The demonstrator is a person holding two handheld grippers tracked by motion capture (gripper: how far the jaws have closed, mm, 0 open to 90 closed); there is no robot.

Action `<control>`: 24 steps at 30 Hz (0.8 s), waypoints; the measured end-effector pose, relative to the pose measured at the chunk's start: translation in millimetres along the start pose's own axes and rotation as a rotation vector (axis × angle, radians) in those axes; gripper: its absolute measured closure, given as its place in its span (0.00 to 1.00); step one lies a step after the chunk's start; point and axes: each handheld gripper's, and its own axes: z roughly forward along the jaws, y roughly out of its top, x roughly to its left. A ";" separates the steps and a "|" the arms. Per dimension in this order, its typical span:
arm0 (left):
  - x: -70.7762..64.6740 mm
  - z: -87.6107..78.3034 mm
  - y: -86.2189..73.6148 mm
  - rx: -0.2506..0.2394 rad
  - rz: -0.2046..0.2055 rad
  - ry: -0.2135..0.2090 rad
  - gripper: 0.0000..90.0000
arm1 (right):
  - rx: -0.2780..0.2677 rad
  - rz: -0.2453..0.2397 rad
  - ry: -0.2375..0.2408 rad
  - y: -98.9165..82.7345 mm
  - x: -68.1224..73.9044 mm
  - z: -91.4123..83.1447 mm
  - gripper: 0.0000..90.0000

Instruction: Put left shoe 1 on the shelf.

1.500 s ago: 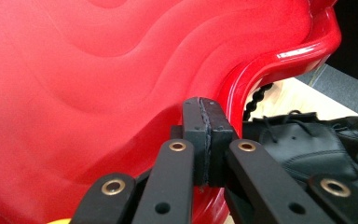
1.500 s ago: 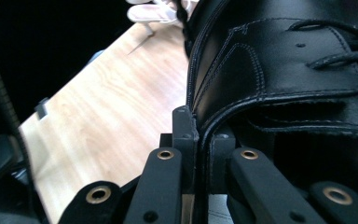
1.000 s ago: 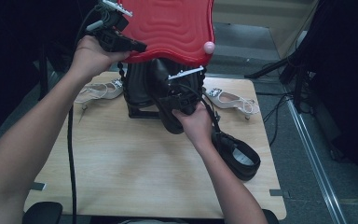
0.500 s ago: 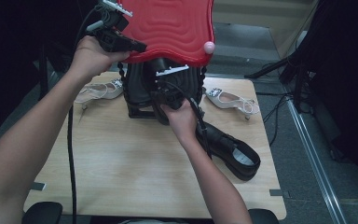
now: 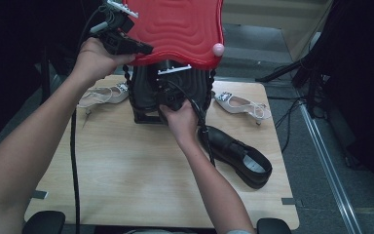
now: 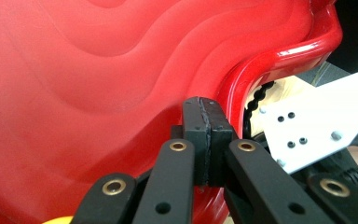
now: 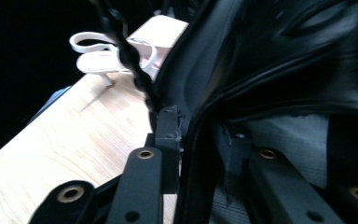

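The right hand-held gripper (image 5: 168, 95) has come in from the black leather shoe (image 5: 237, 154) lying on the light wooden bench (image 5: 126, 180) and now sits at the black bag (image 5: 148, 92) standing at the bench's far middle. Its jaws have just been opening; in the right gripper view they straddle the bag's rim (image 7: 200, 126), one outside, one inside against the grey lining, parted with the edge between them. Up top, the left hand-held gripper (image 5: 141, 47) holds the glossy red wavy lid (image 5: 175, 29) of the bag raised, its jaws pressed together at the lid's curled edge (image 6: 242, 93). A white strappy sandal (image 5: 102, 95) lies left of the bag, another white sandal (image 5: 238, 104) to its right.
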 end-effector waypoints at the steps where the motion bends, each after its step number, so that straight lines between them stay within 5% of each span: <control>1: 0.1 0.0 -0.4 -0.002 0.001 -0.001 1.00 | 0.008 -0.008 -0.011 0.0 1.0 0.9 0.79; 9: 0.3 0.1 -0.3 -0.003 -0.002 0.000 1.00 | -0.018 -0.033 0.003 -1.8 6.0 -13.1 0.76; 15: 0.4 0.7 0.0 -0.007 -0.005 0.001 1.00 | -0.004 -0.085 0.003 -9.0 14.5 -35.1 0.87; 19: 0.4 0.5 -0.3 -0.008 -0.004 0.000 1.00 | -0.007 -0.108 0.053 -15.1 18.0 -53.5 1.00; 24: 0.1 0.2 -0.7 -0.007 -0.002 0.000 1.00 | 0.019 -0.147 0.073 -28.3 20.8 -65.9 1.00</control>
